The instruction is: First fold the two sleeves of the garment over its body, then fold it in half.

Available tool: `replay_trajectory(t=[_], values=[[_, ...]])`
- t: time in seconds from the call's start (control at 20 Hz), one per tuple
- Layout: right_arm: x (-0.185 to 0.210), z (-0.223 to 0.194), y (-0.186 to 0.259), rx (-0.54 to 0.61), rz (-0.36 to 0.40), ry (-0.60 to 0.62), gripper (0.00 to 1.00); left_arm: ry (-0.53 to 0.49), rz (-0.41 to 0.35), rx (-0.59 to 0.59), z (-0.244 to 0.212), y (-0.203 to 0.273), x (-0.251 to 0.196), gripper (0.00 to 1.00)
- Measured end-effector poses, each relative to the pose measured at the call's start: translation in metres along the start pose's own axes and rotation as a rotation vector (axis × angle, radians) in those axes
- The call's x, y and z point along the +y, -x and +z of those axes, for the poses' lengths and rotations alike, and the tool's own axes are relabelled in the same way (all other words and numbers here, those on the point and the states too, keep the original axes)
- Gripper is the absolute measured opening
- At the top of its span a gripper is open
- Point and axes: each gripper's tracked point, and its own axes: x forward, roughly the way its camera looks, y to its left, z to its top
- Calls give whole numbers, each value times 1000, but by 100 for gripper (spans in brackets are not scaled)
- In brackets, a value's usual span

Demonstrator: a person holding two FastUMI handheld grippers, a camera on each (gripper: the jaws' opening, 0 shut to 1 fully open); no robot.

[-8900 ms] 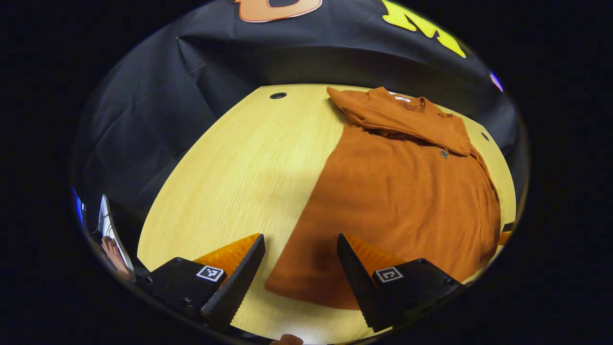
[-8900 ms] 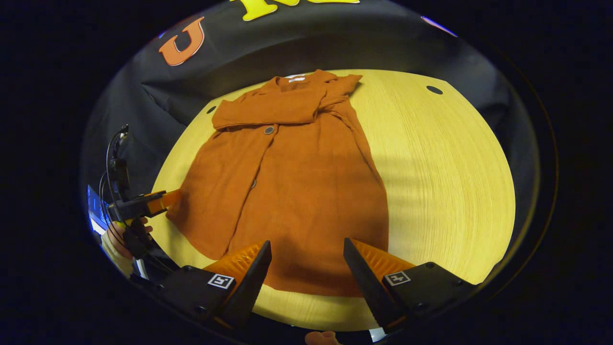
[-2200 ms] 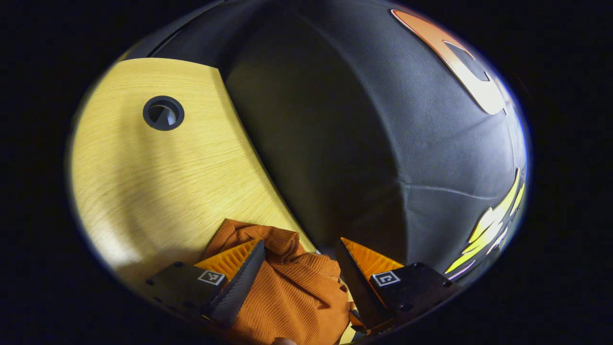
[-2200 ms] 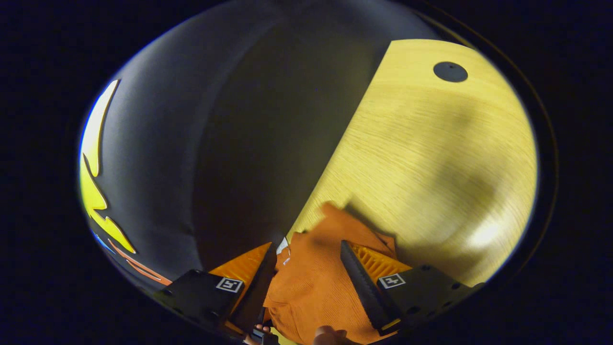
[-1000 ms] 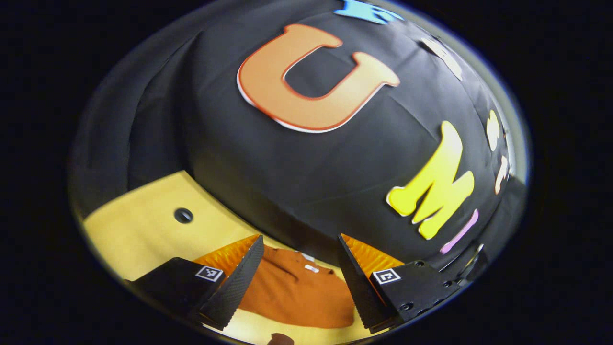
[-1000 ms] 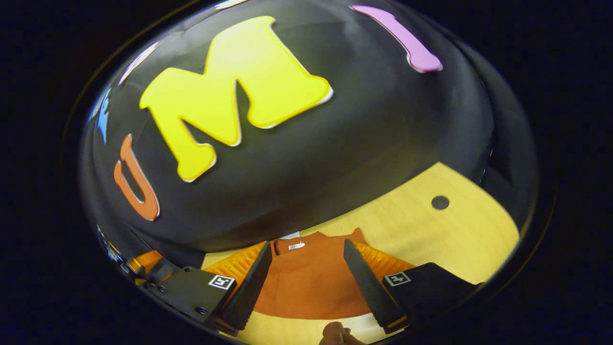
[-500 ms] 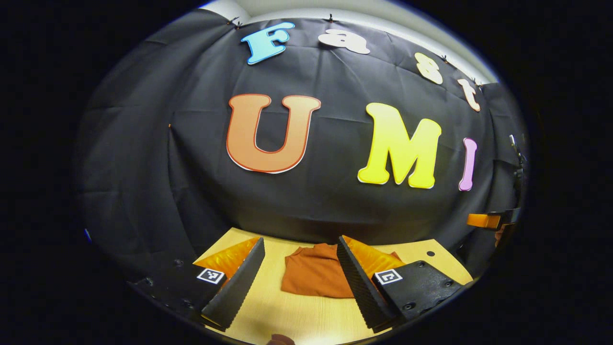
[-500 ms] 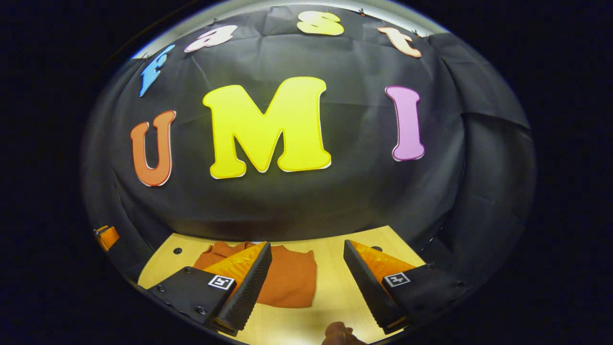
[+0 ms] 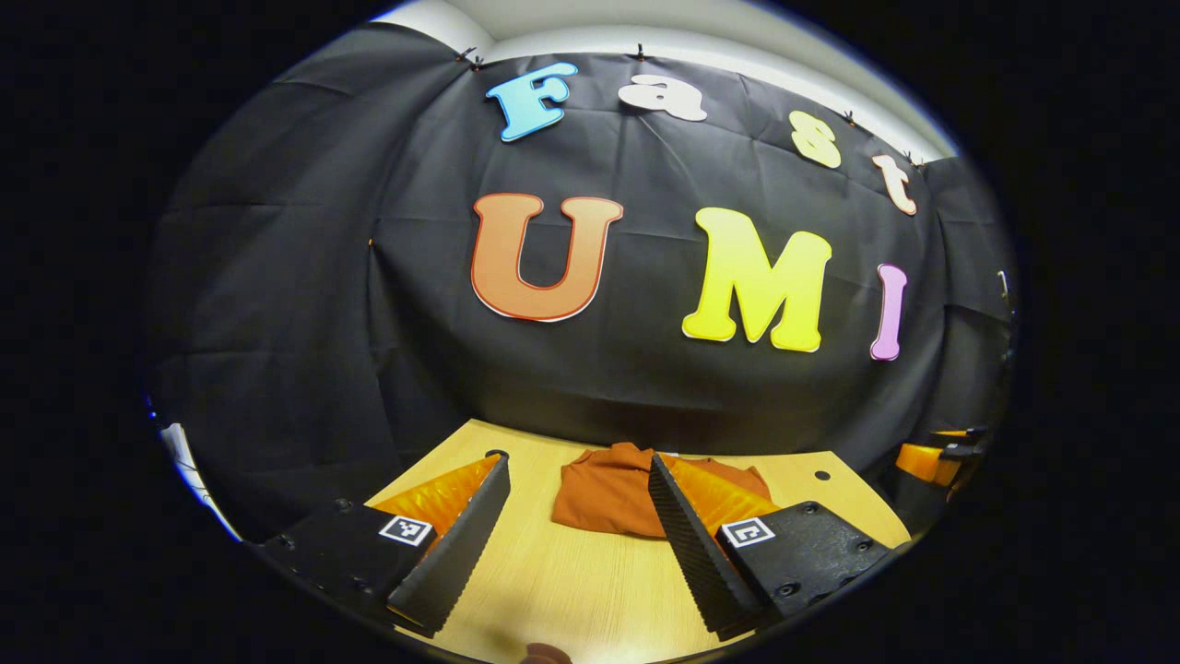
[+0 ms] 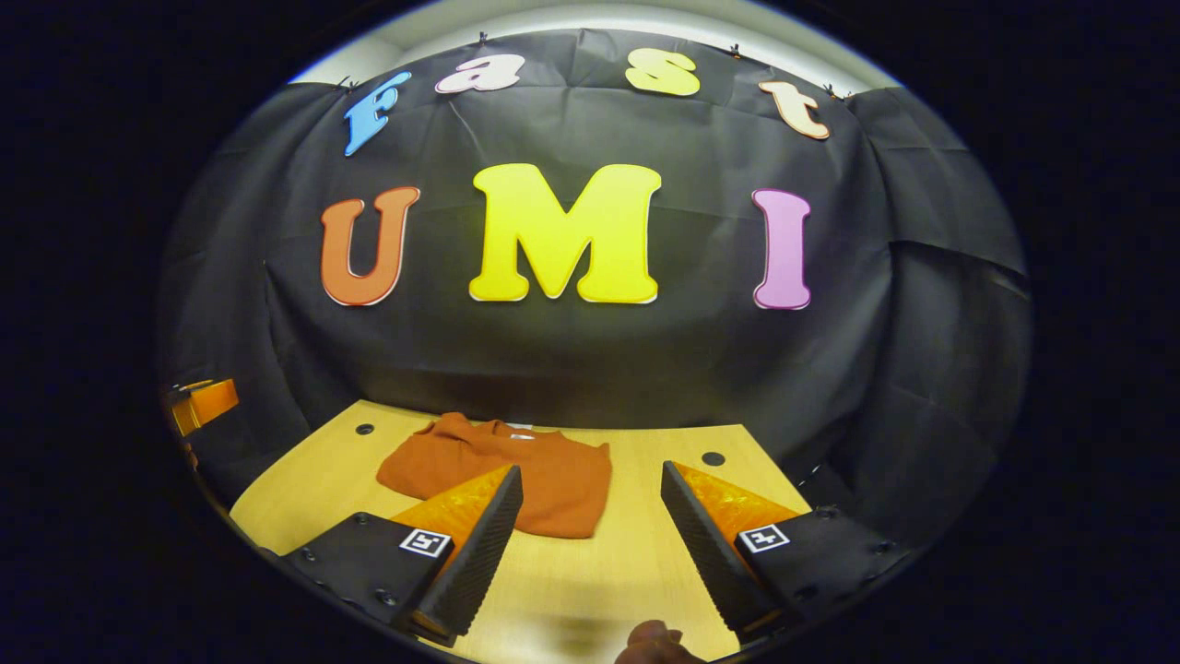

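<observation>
One table [image 9: 590, 590] carried the folded garment [image 9: 604, 489] near its far edge by the cloth wall. Left gripper [image 9: 576, 530] and right gripper [image 10: 590, 539] were held above, jaws wide, gripping nothing.

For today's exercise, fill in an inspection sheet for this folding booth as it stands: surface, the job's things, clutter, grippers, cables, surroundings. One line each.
Surface: wooden table, pale grain, with round holes near its far edge.
Job's things: orange garment lying flat as a compact folded bundle near the far edge; no sleeve sticks out.
Clutter: nothing seen.
Grippers: left gripper and right gripper both open, empty, held apart from the garment.
Cables: nothing seen.
Surroundings: black cloth wall behind the table.
</observation>
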Motion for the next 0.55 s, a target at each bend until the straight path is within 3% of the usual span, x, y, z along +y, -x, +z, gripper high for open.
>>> replay_trajectory(t=[0.15,0.55], values=[[17,-9,-1,34,34,20,96,-41,-4,-20,0,1,-4,98],[50,1,-13,16,105,63,97,-18,0,-29,2,0,-5,98]])
